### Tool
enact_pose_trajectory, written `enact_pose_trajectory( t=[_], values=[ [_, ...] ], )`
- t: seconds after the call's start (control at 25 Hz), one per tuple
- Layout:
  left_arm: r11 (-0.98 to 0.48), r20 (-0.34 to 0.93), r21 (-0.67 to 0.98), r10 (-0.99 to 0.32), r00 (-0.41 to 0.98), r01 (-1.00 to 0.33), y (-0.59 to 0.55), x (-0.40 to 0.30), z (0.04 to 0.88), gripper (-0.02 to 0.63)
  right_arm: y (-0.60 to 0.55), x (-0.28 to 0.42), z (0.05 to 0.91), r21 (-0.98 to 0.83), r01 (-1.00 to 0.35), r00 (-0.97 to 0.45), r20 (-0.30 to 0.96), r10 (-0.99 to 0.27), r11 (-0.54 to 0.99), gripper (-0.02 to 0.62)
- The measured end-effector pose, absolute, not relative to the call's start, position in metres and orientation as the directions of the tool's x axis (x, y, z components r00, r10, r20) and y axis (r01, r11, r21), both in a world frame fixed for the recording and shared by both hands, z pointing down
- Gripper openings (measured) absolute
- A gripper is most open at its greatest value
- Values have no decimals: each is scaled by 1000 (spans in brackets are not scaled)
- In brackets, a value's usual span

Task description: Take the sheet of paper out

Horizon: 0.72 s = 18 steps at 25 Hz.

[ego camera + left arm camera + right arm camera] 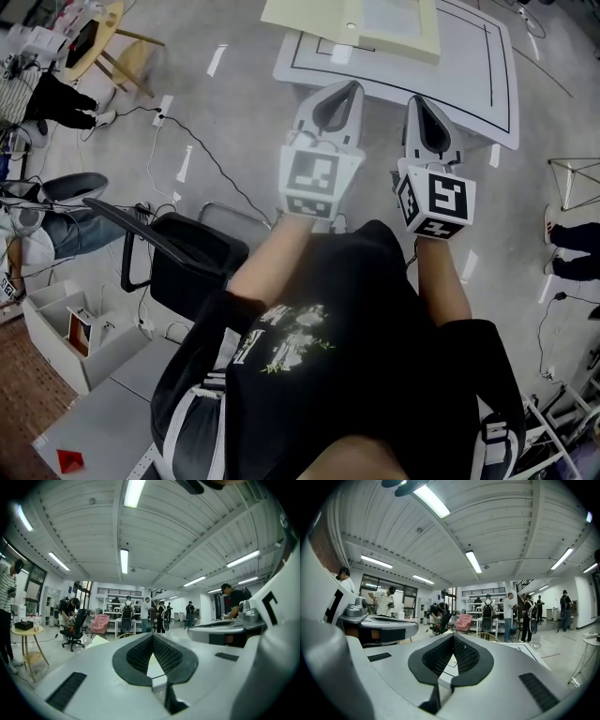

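The left gripper (349, 89) and right gripper (413, 100) are hovering short of the surface (469, 84), jaws pressed together and empty. The sheet of paper (394, 14) is apparently lying in the pale yellow folder (309, 19) there. Going in closed, they are risking shoving the folder or creasing the sheet.

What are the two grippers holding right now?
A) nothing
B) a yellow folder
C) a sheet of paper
A: the jaws of the left gripper and the right gripper are shut with nothing between them, and the yellow folder lies untouched on the white table.
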<state>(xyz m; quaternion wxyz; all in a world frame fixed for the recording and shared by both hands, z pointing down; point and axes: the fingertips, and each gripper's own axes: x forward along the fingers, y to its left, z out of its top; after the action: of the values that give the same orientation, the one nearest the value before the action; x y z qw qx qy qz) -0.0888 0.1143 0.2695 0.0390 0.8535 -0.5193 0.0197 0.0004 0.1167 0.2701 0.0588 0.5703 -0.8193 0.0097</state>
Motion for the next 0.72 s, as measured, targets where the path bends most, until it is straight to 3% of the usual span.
enact_pose_trajectory(
  t=[0.72],
  values=[
    [-464,99,32,-880,464,-885,64,-72,284,-11,63,25,285,31,-946,-318,109,-942,323,0]
  ],
)
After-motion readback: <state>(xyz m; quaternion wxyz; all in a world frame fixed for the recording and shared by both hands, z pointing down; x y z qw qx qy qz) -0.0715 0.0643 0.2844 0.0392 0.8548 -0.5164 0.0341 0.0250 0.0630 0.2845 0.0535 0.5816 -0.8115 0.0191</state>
